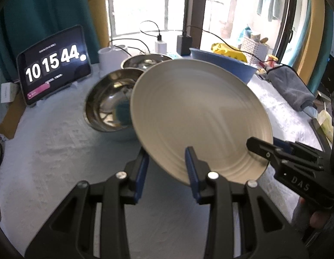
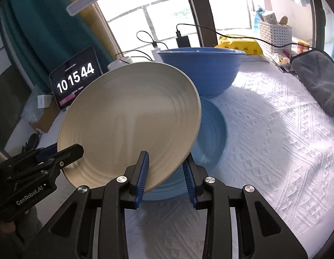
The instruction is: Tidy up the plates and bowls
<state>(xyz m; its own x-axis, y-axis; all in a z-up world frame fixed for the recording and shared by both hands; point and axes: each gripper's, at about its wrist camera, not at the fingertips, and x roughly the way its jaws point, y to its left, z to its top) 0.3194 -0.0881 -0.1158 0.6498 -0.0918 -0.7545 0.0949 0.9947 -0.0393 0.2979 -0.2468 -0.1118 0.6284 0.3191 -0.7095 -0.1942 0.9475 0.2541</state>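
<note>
A cream ribbed plate (image 1: 195, 116) (image 2: 132, 120) is held tilted above the table by both grippers. My left gripper (image 1: 167, 168) is shut on its near rim, one finger above and one below; it also shows in the right wrist view (image 2: 65, 153) at the plate's left rim. My right gripper (image 2: 166, 168) is shut on the plate's lower right rim and shows in the left wrist view (image 1: 260, 149). A light blue plate (image 2: 212, 129) lies on the table under it. A steel bowl (image 1: 108, 103) sits behind, a second steel bowl (image 1: 143, 61) farther back.
A large blue bowl (image 2: 201, 69) (image 1: 227, 62) stands at the back. A tablet clock (image 1: 54, 62) leans at the back left. A grey folded towel (image 2: 318, 79), a white basket (image 2: 275, 32), chargers and cables line the window side. A white patterned cloth (image 2: 275, 140) covers the table.
</note>
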